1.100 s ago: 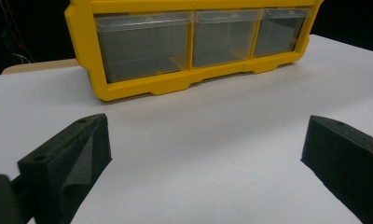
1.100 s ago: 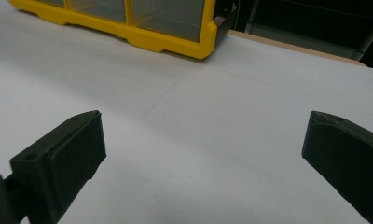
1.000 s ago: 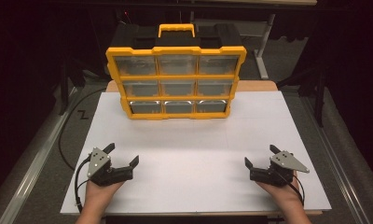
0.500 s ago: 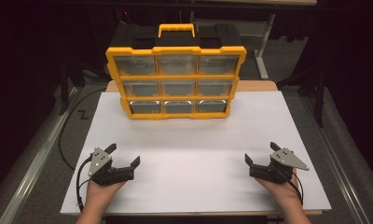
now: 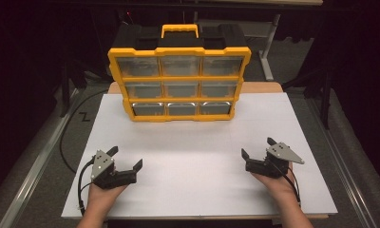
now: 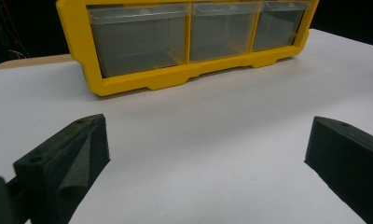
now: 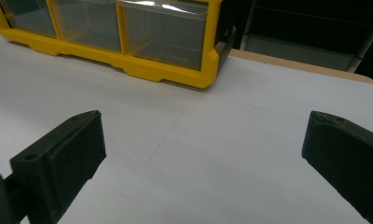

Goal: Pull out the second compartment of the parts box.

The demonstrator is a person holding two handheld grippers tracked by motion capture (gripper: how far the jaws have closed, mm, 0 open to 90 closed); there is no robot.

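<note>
The yellow drawer box (image 5: 178, 80) stands at twelve o'clock on the tabletop (image 5: 197, 161). Both grippers, left (image 5: 126, 159) and right (image 5: 257, 148), hold their fingers wide apart, empty. It looks stiff and bulky; its top handle (image 5: 180, 30) seems the best hold.

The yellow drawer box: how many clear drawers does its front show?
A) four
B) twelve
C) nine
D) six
C: the high view shows the drawer box standing upright on the table with three rows of three clear drawers.
</note>
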